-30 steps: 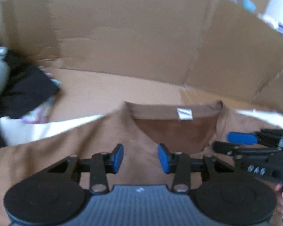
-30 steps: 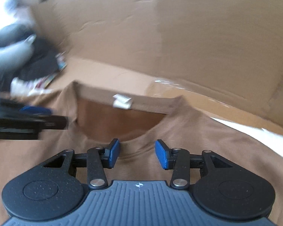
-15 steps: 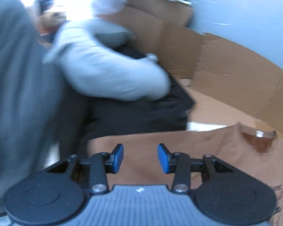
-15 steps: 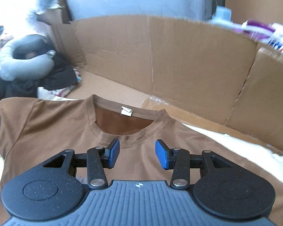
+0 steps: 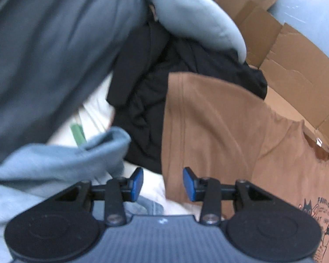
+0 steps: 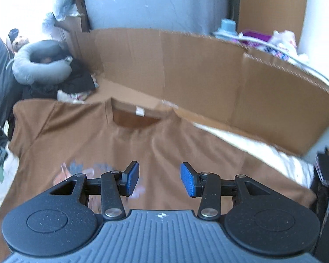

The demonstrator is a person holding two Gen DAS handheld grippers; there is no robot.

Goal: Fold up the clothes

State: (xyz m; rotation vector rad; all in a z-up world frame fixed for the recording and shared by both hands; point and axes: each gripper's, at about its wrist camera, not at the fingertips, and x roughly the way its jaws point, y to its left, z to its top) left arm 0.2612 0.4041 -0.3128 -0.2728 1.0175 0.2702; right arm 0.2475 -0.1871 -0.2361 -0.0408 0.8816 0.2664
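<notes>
A brown T-shirt [image 6: 125, 140] lies spread flat, front up, with its collar and white label toward the cardboard wall and a printed picture on the chest. My right gripper [image 6: 159, 180] hangs above the chest, open, with nothing between its blue pads. In the left wrist view the same T-shirt [image 5: 219, 131] shows its left sleeve and shoulder. My left gripper [image 5: 163, 184] is open and empty above the sleeve's outer edge, over white bedding.
A cardboard wall [image 6: 208, 70] stands behind the shirt. A pile of black clothes [image 5: 142, 114] and a grey neck pillow [image 6: 39, 70] lie left of the sleeve. A person's grey sleeve [image 5: 54, 160] hangs close to the left gripper. White bedding [image 6: 252, 144] shows at the right.
My left gripper has swung left from the collar to the sleeve's edge and rolled. My right gripper has lifted and drawn back from the collar, so more of the shirt shows. Both stay open.
</notes>
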